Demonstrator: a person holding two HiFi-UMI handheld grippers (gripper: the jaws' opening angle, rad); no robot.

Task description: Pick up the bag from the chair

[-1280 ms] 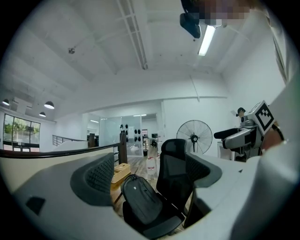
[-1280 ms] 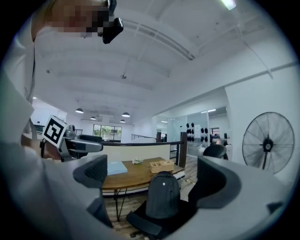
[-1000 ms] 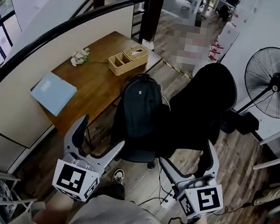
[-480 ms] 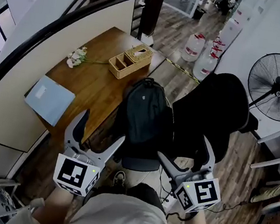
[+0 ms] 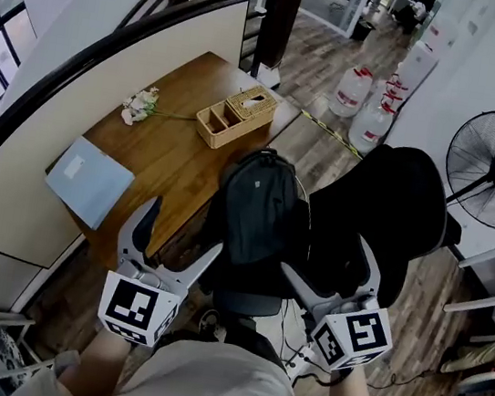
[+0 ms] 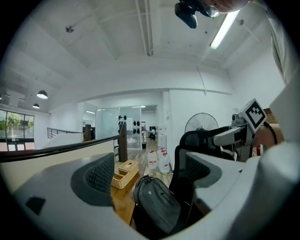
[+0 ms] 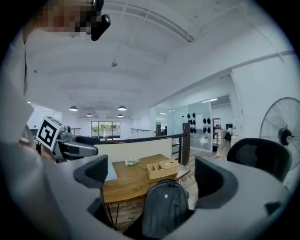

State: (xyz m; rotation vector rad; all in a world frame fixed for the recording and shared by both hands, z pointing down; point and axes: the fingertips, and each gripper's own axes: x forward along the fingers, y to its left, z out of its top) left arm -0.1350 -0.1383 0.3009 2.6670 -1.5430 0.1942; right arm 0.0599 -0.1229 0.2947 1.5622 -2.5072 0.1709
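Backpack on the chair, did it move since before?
No. The backpack still leans on the chair beside the wooden table, same as earlier.

The left gripper (image 5: 184, 226) and the right gripper (image 5: 325, 255) are hovering side by side at the near edge, both pointing far, their jaws standing wide apart, holding nothing.

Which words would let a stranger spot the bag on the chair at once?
Beside the brown wooden table stands a black office chair. On its seat a dark grey fabric backpack stands upright. Its rounded top and small pale logo patch set it apart from the chair.
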